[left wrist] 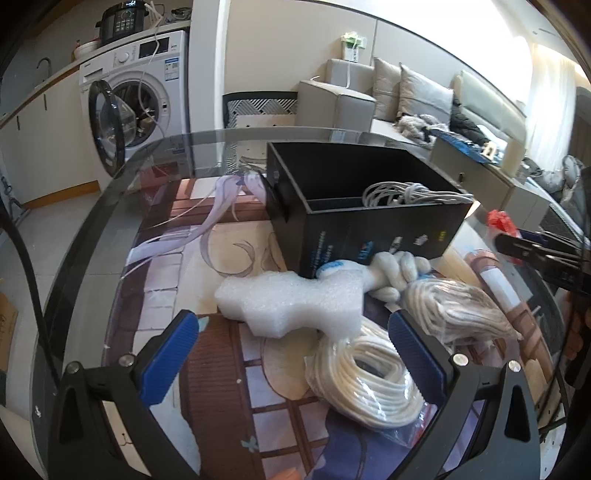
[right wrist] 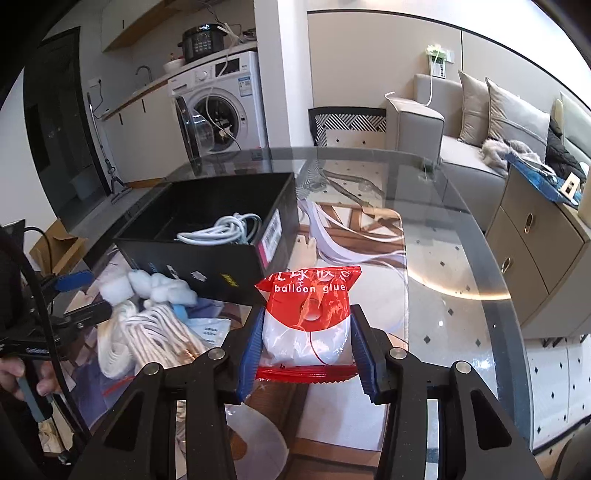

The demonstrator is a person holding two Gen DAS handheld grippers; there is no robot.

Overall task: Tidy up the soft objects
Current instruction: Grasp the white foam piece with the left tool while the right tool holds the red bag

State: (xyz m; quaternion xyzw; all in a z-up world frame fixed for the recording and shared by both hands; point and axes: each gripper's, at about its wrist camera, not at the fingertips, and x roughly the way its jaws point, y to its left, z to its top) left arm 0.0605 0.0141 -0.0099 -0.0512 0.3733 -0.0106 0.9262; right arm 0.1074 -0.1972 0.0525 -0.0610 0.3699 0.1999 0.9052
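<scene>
Balloon glue packet (right wrist: 308, 317) between right jaws.

- Washing machine (left wrist: 138, 92), door swung open, white cord hanging into the drum
- Black cooker (left wrist: 123, 20) on top of it
- Beige sofa (right wrist: 461, 147) with grey cushions (right wrist: 513, 114), dark clothing heaped on the seat
- Patterned chair back (right wrist: 349, 123) behind the glass bench (right wrist: 461, 229)
</scene>
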